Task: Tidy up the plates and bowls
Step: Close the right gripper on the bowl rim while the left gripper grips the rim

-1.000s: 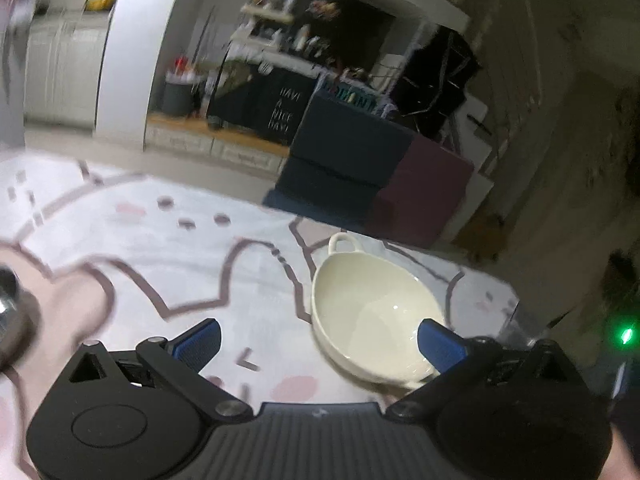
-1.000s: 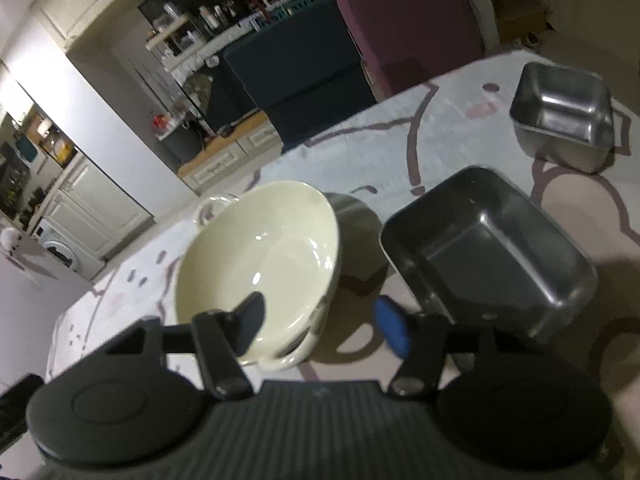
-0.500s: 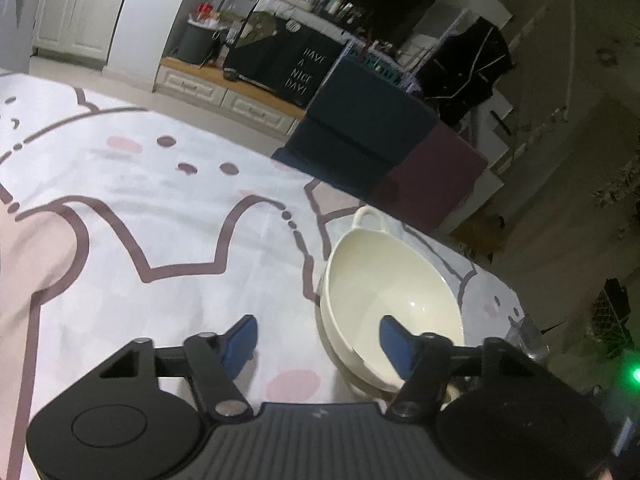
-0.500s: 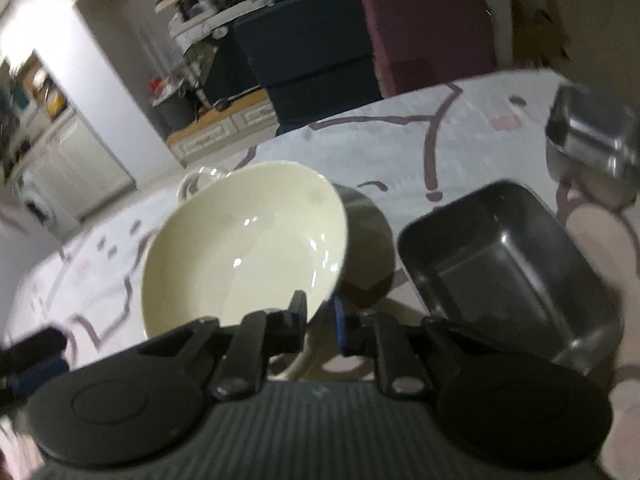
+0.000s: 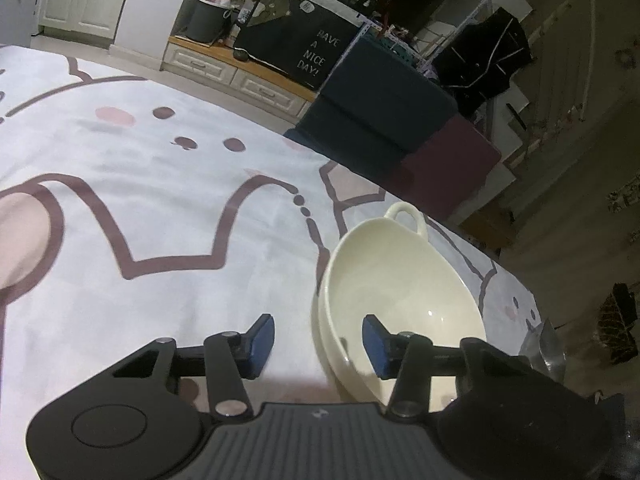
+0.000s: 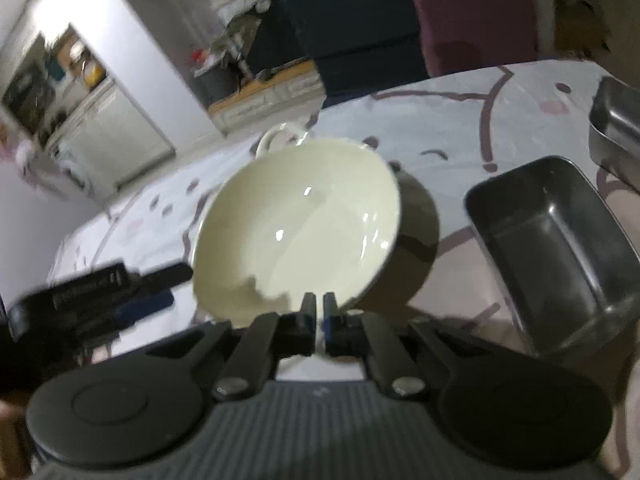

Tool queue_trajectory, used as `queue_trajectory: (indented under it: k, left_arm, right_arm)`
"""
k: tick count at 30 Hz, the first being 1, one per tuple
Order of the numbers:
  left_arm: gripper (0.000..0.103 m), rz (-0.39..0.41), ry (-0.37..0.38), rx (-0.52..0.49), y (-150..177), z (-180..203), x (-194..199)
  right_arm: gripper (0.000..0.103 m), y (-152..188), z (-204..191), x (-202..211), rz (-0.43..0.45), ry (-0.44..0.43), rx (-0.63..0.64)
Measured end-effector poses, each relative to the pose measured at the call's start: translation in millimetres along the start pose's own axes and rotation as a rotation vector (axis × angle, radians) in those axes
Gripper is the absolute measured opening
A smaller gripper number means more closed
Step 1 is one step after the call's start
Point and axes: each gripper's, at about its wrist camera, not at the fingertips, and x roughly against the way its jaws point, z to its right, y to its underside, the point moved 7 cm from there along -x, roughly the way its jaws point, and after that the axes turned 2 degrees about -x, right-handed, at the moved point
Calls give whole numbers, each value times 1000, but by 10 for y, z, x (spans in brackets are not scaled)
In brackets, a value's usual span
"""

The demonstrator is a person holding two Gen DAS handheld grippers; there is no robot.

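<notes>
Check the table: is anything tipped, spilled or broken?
The cream bowl is tipped off level, its near rim pinched in the right claw. The steel tray beside it sits flat; no spill or crack shows.

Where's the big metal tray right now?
In the right wrist view, the big metal tray sits on the patterned cloth at the right, beside the cream bowl and nearer than a second metal tray.

Right gripper [image 6: 316, 312] pinched tight (left gripper [image 5: 318, 342] closing).

A patterned tablecloth [image 5: 168, 208] lies before dark sofas [image 5: 384, 120].
</notes>
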Motion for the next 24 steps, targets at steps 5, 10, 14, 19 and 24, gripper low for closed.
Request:
queue_trajectory:
  k: [5, 10, 14, 19, 24]
  left_arm:
    - [20, -37, 14, -21, 58, 73, -138]
    - [17, -29, -21, -110, 68, 156, -154]
    - [17, -29, -32, -115, 76, 167, -160]
    - [18, -43, -11, -56, 60, 121, -214]
    - [18, -48, 9, -17, 51, 84, -237]
  right_arm:
    - [7, -147, 161, -44, 27, -10, -86]
    - [7, -226, 232, -37, 56, 13, -86]
    - [8, -288, 269, -66, 78, 35, -101]
    - [20, -399, 316, -104, 106, 87, -105]
    - [20, -405, 429, -202, 70, 54, -134]
